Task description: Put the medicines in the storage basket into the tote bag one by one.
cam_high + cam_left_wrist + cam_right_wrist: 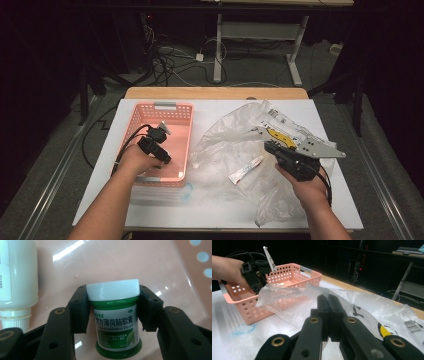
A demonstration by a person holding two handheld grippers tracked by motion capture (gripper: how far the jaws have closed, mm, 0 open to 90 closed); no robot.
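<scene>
My left gripper (112, 293) is shut on a small green jar (116, 327) with a white ribbed cap, held low over the floor of the pink basket (182, 107). In the high view the left gripper (161, 134) reaches down inside that basket. My right gripper (328, 302) has its jaws pressed together on the film of a clear plastic bag (367, 305). From above, the right gripper (264, 132) holds the crumpled bag (225, 137) raised at the table's right half. A white toothpaste tube (246, 170) lies under the bag.
A white bottle (17, 282) lies in the basket beside the jar. Printed packets (280, 125) show through the bag near the right gripper. A faint blue ring (186, 192) marks the white table sheet in front of the basket. Cables and a desk frame stand beyond the table.
</scene>
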